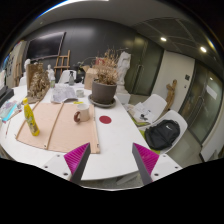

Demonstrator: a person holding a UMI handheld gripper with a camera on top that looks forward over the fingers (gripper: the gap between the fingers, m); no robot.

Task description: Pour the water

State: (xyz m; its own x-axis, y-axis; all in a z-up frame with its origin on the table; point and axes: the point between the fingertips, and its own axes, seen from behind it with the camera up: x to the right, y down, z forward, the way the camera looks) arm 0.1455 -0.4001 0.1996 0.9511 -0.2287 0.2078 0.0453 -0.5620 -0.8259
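Note:
A yellow bottle [31,118] stands tilted at the left edge of a wooden board [55,130] on the white table [118,142]. A small brown cup [82,115] sits on the board's far right part, and a red round coaster [105,120] lies just right of it on the table. My gripper [112,158] hangs open over the table's near edge, its magenta pads [76,157] wide apart with nothing between them. The bottle and cup are well ahead and to the left of the fingers.
A large potted dry plant [104,90] stands behind the board. White objects [65,94] and a wooden model [39,82] crowd the far left of the table. A chair with a black bag [163,133] stands right of the table.

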